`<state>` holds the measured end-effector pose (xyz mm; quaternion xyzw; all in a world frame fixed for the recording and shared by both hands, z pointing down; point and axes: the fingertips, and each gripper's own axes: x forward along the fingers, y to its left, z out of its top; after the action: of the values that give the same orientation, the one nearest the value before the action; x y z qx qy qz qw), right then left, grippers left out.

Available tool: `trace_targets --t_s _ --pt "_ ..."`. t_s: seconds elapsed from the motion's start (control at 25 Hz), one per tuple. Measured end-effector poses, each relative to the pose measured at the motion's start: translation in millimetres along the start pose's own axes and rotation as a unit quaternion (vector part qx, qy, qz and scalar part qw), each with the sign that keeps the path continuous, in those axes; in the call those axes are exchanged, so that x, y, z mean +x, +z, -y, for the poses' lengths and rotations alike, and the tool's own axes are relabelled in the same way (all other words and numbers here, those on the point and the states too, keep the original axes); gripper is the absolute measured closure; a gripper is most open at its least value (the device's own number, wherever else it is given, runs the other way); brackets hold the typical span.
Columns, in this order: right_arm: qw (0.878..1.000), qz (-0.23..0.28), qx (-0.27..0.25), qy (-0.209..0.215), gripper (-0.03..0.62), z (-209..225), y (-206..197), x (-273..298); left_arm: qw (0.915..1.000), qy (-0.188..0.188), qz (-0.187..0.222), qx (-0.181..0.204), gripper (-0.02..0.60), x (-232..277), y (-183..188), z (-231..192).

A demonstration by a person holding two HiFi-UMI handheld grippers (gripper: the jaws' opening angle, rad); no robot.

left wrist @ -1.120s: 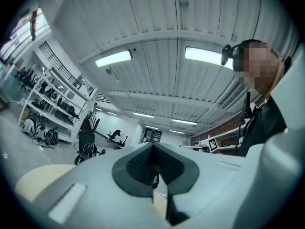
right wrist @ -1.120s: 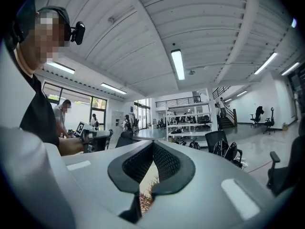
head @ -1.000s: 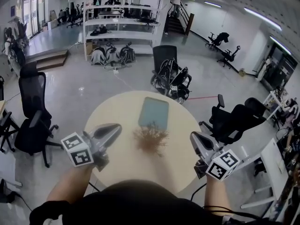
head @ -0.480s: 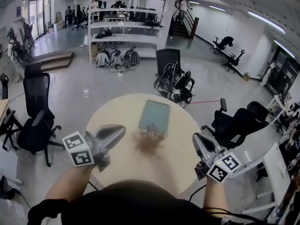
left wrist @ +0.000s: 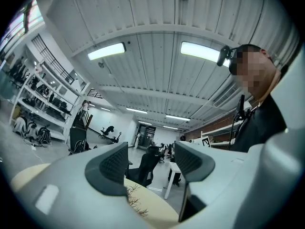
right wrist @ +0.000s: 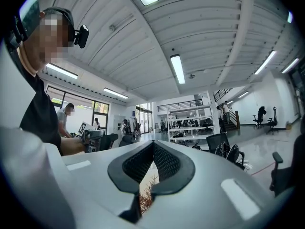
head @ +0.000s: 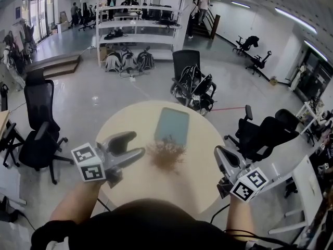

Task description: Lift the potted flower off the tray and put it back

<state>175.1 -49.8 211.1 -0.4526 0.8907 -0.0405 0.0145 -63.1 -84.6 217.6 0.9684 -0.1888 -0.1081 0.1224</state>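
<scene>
The potted flower (head: 166, 154), a tuft of brown twigs that hides its pot, stands at the near end of the teal tray (head: 171, 125) on the round beige table (head: 127, 125). I cannot tell whether it rests on the tray or just in front of it. My left gripper (head: 136, 144) hovers left of the plant; its jaws have just been opening and nothing is between them. A few twigs (left wrist: 133, 202) show below its fingers in the left gripper view. My right gripper (head: 218, 152) is shut and empty, off to the plant's right, with twigs (right wrist: 148, 187) beneath its tips.
Black office chairs (head: 36, 124) stand left of the table, and others (head: 263, 132) stand to its right. A chair loaded with bags (head: 192, 85) sits just behind the table. White shelving (head: 138, 27) lines the far wall, and a white desk (head: 304, 184) is at the right.
The left gripper's jaws have gone from shut to open and it has edged toward the plant. The right gripper, plant and tray stay where they were.
</scene>
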Motion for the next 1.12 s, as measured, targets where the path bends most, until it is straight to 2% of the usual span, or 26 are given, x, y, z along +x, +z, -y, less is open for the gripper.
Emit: trace_targets --t_s 0.24,0.44,0.64,0.8,1.12 --pt "1.000 -0.010 -0.001 -0.011 0.579 8.1 -5.1 9.1 0.9994 -0.008 -0.025 0.023 0.205 4.4 -23.3 -24.6" --pt "0.999 -0.023 0.007 -0.032 0.579 26.8 -15.9 18.3 0.9975 -0.022 -0.059 0.032 0.150 12.0 -63.5 -57.3" --pt "0.997 -0.033 0.010 -0.062 0.579 49.2 -30.9 28.5 0.9927 -0.045 -0.106 0.036 0.106 13.6 -130.6 -97.9" --pt "0.996 -0.039 0.011 -0.085 0.579 68.9 -46.2 35.3 0.9886 -0.052 -0.140 0.015 0.083 21.1 -182.5 -129.1" --pt "0.991 -0.055 0.017 -0.123 0.579 93.4 -92.3 35.7 0.9689 -0.092 -0.229 0.008 0.069 22.4 -305.0 -155.4"
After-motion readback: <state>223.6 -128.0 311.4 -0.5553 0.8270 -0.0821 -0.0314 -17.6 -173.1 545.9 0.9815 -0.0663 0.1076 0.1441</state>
